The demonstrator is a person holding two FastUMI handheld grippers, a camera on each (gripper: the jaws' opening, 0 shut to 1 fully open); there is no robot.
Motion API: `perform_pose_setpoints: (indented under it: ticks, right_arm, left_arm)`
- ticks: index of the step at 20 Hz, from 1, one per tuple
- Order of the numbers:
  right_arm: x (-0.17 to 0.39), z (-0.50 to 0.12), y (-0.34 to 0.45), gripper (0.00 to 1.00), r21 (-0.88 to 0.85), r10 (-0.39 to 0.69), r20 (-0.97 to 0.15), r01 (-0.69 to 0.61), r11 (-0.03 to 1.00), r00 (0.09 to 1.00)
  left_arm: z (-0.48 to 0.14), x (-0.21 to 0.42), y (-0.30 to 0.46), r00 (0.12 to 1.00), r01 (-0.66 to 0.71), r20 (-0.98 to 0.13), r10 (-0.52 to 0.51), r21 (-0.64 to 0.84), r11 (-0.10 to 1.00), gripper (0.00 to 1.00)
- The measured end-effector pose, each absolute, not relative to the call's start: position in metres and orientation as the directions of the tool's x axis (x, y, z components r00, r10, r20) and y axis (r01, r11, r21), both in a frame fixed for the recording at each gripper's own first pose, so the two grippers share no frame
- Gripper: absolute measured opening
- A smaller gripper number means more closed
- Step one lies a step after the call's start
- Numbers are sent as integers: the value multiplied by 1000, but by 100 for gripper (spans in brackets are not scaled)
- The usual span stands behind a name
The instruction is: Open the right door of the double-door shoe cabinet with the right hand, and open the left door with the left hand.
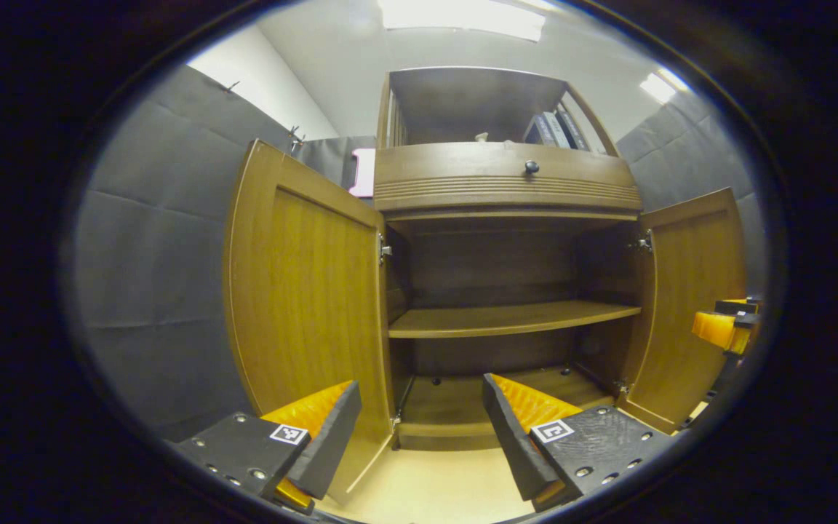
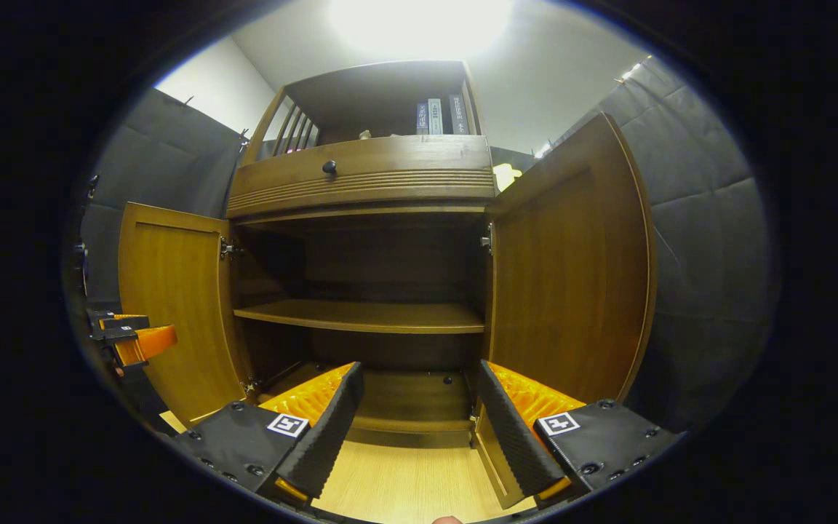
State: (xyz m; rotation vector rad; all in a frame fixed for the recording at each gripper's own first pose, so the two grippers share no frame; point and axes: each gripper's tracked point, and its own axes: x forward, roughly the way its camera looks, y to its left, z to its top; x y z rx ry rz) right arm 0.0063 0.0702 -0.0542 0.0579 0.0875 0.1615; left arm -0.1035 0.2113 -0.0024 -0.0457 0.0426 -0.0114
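Observation:
The brown wooden shoe cabinet stands in front of me with both doors swung wide. In the left gripper view the left door (image 1: 302, 291) stands open close by and the right door (image 1: 692, 306) open farther off. My left gripper (image 1: 419, 429) is open, with nothing between its fingers, just right of the left door's lower edge. In the right gripper view the right door (image 2: 572, 269) is open close by and the left door (image 2: 175, 313) open across. My right gripper (image 2: 419, 422) is open and holds nothing. Each view catches the other gripper at its edge: the right gripper (image 1: 728, 327), the left gripper (image 2: 128, 338).
Inside is a bare middle shelf (image 1: 506, 319) and a bare bottom board (image 2: 404, 397). Above sits a drawer with a dark knob (image 1: 531, 167) and an open top shelf with books (image 2: 437, 116). Grey padded walls flank the cabinet; pale wood floor (image 2: 404, 480) lies below.

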Motion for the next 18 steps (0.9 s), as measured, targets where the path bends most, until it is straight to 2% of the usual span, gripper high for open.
perform_pose_setpoints:
  ticks: [2, 3, 4, 5, 6, 9, 18]
  right_arm:
    - [7, -55, 74, 99, 68, 172, -83, -167, 984, 982]
    - [8, -55, 77, 94, 71, 178, -86, -172, 982, 980]
    - [8, -56, 78, 99, 73, 181, -88, -175, 982, 979]
    - [9, -56, 79, 94, 76, 182, -89, -175, 982, 979]
    - [9, -56, 80, 99, 79, 184, -87, -177, 981, 979]
    - [10, -55, 82, 100, 75, 184, -86, -178, 981, 979]
    - [12, -55, 80, 99, 66, 169, -85, -164, 984, 982]
  left_arm:
    - [0, -108, 215, 999, -1, -39, -1, -47, 999, 96]
    - [1, -110, 216, 999, -8, -38, 6, -50, 999, 96]
    - [0, -111, 217, 999, -11, -40, 9, -51, 999, 96]
    - [-1, -114, 218, 999, -14, -44, 12, -52, 999, 96]
    - [-2, -115, 219, 999, -18, -48, 16, -52, 998, 96]
    - [-9, -114, 222, 998, -23, -60, 19, -54, 998, 96]
    - [-7, -112, 217, 999, -1, -44, -2, -59, 998, 96]
